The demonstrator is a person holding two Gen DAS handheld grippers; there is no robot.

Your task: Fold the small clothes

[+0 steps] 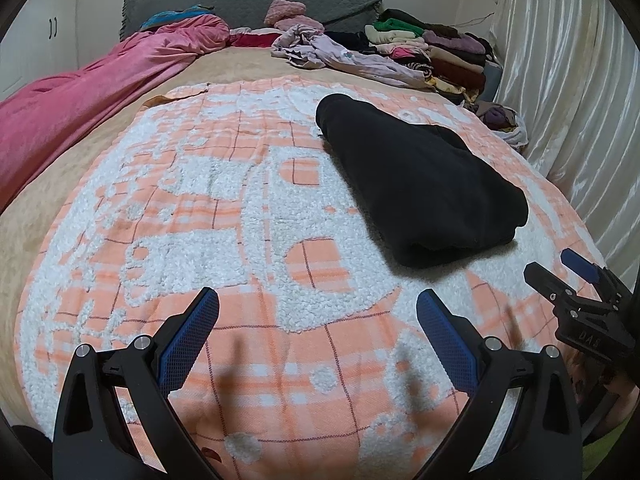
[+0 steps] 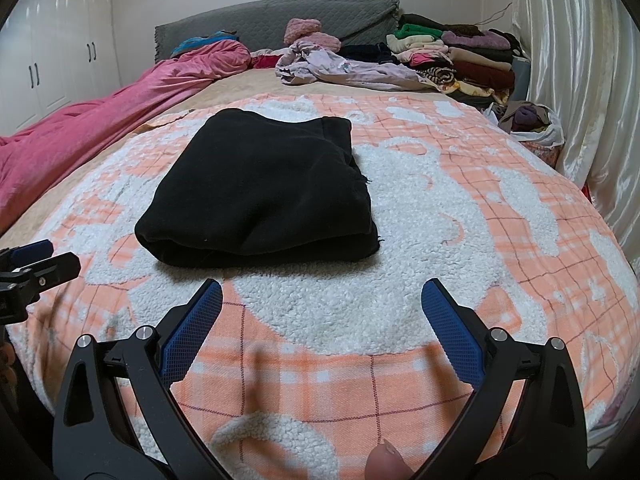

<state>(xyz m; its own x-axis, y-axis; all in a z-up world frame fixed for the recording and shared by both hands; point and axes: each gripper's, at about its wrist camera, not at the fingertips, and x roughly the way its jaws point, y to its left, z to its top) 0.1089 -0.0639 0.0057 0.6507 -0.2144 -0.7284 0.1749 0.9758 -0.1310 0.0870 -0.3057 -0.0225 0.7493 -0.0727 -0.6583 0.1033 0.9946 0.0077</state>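
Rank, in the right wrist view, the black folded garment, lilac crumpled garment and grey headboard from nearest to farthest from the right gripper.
1. Black folded garment, just ahead, slightly left of the right gripper.
2. Lilac crumpled garment, far up the bed.
3. Grey headboard, at the back wall.

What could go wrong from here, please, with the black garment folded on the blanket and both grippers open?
The folded black garment is thick and rounded; gripped by one layer, it may unfold. The fleecy orange blanket could get pinched along with it. The left gripper and right gripper sit close together and might collide.
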